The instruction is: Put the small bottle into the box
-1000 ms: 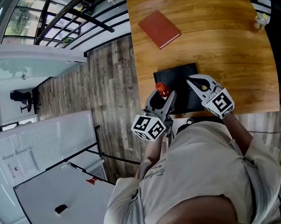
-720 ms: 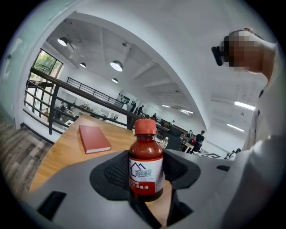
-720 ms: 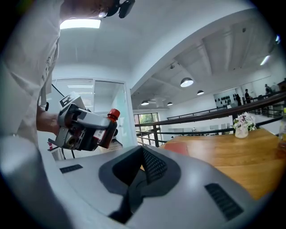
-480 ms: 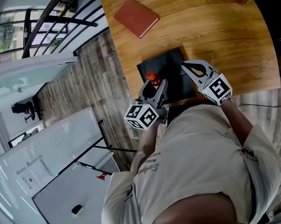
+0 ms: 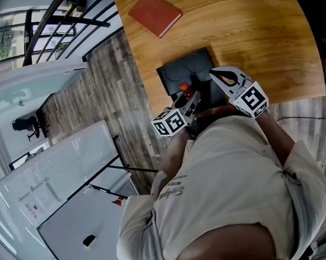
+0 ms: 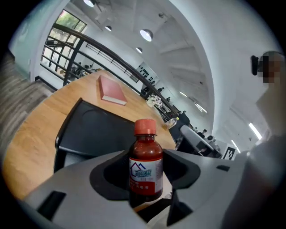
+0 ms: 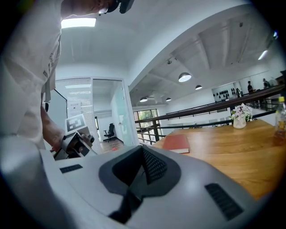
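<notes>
While the left gripper point(image 5: 190, 100) clamps the bottle point(image 6: 145, 165) by its body, its fingers point(image 6: 85, 188) stand wide, pressed to either side of the label, so the red cap stays up and the bottle upright. It hangs at the near edge of the black box point(image 5: 174, 72), just below the centre of the head view, which looks like the approach to setting it inside. It isn't in the box yet. The right gripper point(image 5: 213, 73) has its fingers point(image 7: 187, 188) closed together on nothing. It is parked at the box's right edge, probably to steady the box or just to stay out of the way. Whether the box is fully open is hard to tell, though round recesses show on its dark face. It lies near the front edge of a curved wooden worktop point(image 5: 245, 31), with a red book point(image 5: 154, 13) well apart at the upper left. Left of the worktop are grey plank floor point(image 5: 113, 91) and a black railing point(image 5: 55, 18), and the right gripper view shows a bright, high-ceilinged office with round ceiling lamps.
</notes>
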### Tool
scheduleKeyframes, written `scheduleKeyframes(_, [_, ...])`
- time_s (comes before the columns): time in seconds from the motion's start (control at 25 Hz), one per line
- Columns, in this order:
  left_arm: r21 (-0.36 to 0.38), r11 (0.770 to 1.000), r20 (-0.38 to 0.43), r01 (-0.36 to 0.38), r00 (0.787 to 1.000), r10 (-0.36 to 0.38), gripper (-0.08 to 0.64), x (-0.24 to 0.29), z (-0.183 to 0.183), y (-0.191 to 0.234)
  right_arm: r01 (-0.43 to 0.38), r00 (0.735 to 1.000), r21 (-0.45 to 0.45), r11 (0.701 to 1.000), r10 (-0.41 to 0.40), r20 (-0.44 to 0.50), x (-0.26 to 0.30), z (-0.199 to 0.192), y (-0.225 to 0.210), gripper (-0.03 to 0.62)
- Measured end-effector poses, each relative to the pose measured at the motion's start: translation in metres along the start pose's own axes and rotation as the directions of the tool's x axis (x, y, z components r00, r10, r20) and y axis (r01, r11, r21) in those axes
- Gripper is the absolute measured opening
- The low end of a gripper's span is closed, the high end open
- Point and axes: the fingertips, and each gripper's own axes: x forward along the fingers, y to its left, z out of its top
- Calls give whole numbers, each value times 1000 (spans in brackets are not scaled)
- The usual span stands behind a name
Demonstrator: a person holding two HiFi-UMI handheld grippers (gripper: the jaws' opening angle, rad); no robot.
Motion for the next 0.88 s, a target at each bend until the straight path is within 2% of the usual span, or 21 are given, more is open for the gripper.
scheduleKeyframes(0.28, [16,998,-94,-64,993,65,222,7,-31,24,-14,1000,2,1000,14,12,1,2,10,-5])
scheduleKeyframes(0.56, [50,985,-231,-166,957,173,222,18,-67,56,-28,1000,10,1000,28,7,-3,-1,18,-6])
scheduleKeyframes(0.68, [68,983,-261,-173,948,184,222,24,-70,58,-21,1000,31,999,20,11,-5,-3,17,-5])
scheduleKeyframes(0.88, [58,982,-313,-180,931,190,222,32,-78,60,-15,1000,32,999,14,6,-10,-4,12,-5])
